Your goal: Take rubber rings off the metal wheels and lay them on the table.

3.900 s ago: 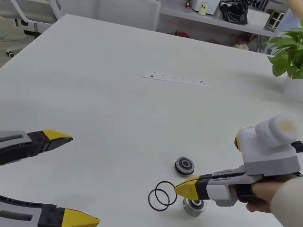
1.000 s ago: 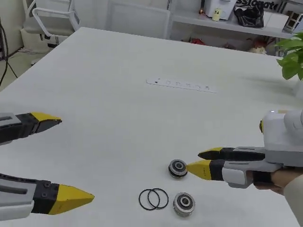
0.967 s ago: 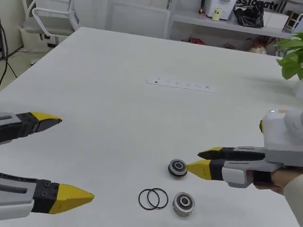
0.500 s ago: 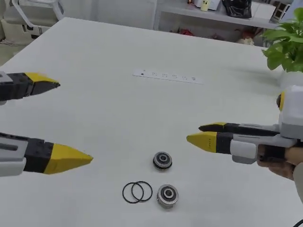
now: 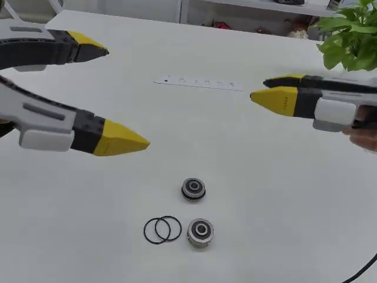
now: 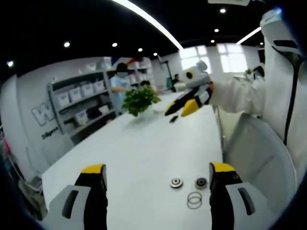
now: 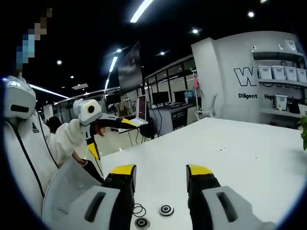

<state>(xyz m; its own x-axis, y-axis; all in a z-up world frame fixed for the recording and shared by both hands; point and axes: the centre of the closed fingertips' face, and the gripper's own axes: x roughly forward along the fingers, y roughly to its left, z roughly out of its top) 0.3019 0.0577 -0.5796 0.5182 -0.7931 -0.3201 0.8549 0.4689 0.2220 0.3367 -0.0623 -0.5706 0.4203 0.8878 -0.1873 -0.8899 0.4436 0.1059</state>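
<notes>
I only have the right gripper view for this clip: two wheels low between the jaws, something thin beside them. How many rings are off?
Observer: Two rings, overlapping, lie flat on the table beside the near wheel in the head view.
Operator: Any ring left on a wheel?
Observer: The far wheel has a dark rim; the near one looks like bare metal.
Operator: Is the left hand-held gripper holding anything?
Observer: No. In its own view the left hand-held gripper is wide open and empty.
</notes>
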